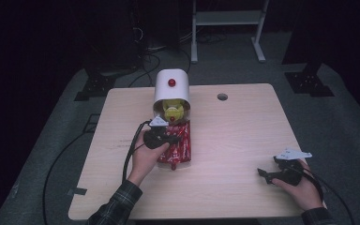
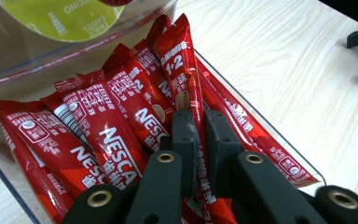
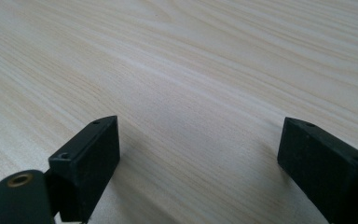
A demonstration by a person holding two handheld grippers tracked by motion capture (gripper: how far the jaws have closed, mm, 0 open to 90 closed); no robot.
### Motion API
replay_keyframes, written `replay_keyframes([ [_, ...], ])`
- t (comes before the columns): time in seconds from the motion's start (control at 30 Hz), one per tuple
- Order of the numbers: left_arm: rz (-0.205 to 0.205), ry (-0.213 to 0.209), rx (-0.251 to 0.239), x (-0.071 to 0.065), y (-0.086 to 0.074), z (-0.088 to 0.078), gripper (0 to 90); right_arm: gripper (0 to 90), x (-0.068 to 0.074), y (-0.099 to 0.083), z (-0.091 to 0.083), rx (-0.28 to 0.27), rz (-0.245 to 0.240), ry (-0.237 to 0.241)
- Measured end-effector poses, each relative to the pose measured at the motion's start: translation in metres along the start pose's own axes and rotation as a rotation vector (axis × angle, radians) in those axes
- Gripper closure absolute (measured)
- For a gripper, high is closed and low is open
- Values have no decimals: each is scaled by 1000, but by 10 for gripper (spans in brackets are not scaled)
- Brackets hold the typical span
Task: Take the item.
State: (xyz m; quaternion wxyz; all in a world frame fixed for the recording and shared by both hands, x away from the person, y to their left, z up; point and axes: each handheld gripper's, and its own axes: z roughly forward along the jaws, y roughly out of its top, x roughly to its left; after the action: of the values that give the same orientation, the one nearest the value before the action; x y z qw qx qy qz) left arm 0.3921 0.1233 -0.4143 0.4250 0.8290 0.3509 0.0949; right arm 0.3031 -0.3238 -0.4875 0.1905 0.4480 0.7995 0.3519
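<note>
Centre frame, left claw [image 2: 201,140] is clamping a red Nescafé sachet [image 2: 186,79] in the clear plastic tray [image 2: 261,126]; lower right, right claw [image 3: 200,163] is resting apart on pale wooden surface [image 3: 191,60].

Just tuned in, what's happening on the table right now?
A person is working with two handheld grippers. The left gripper is down in a clear tray of red Nescafe sachets, its jaws closed on one sachet. The tray sits in front of a white dispenser on the wooden table. The right gripper rests open on bare table near the right edge, holding nothing.
</note>
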Motion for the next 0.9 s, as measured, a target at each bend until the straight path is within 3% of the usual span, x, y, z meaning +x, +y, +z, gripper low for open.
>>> replay_keyframes([
  [0.3, 4, -32, -41, -11, 7, -11, 852, 117, 0, 0, 0, 0, -1, 1],
  [0.9, -17, -59, -60, -7, 9, -30, 855, 117, 0, 0, 0, 0, -1, 1],
])
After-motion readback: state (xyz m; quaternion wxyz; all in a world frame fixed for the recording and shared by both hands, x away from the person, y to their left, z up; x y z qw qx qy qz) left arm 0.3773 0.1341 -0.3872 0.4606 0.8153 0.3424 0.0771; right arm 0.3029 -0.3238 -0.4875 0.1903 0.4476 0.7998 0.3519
